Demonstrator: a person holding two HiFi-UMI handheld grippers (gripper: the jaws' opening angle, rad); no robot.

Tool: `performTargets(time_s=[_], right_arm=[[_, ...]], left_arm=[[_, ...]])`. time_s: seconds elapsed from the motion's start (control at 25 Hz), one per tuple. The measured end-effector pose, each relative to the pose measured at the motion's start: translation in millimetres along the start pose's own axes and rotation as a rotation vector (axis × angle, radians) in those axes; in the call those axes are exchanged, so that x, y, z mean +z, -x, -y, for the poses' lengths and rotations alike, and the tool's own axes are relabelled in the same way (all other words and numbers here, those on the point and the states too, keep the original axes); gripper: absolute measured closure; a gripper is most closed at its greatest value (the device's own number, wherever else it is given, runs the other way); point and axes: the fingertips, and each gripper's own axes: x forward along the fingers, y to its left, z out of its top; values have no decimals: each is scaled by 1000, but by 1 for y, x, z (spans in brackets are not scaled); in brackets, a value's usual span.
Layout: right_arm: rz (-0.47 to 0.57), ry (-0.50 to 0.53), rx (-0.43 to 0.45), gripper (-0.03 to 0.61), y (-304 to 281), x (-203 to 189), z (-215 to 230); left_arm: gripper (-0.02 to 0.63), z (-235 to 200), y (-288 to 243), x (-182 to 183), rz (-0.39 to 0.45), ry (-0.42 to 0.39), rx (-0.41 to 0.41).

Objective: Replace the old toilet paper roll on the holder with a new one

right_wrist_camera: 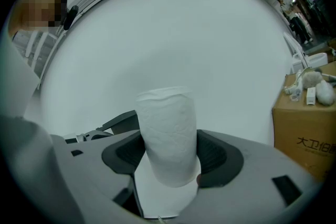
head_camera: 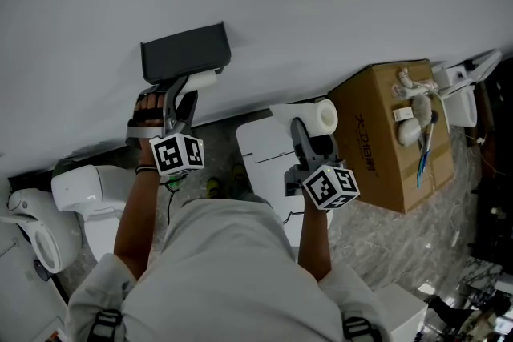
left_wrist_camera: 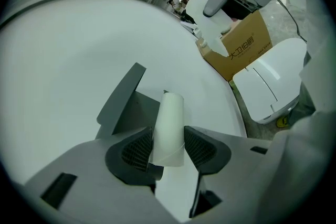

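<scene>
A dark grey holder (head_camera: 186, 52) is fixed to the white wall. Just under its right end my left gripper (head_camera: 191, 90) is shut on the old roll (head_camera: 203, 80), a thin, nearly bare white tube. In the left gripper view the old roll (left_wrist_camera: 169, 126) stands between both pads of that gripper (left_wrist_camera: 167, 148), its far end by the holder (left_wrist_camera: 126, 99). I cannot tell whether it still sits on the holder. To the right, apart from the wall, my right gripper (head_camera: 317, 129) is shut on a full new roll (head_camera: 325, 115). The new roll (right_wrist_camera: 169, 134) fills the jaws of the right gripper (right_wrist_camera: 170, 159).
A brown cardboard box (head_camera: 383, 142) with small white items on top stands at the right by the wall. A white toilet lid (head_camera: 264, 150) lies below the right gripper. More white fixtures (head_camera: 84, 190) stand at the lower left. The person's torso fills the bottom of the head view.
</scene>
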Motion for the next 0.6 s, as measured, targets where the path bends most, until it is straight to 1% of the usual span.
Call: performTargets(time_s=[0.4,0.6], right_arm=[[15,-6,-42,273,16,6,19],[26,-7,-65,273,22,10,31]], left_arm=[[411,3,-10,21,45,0,-5],[411,6,-22,34,73,-12,-9]])
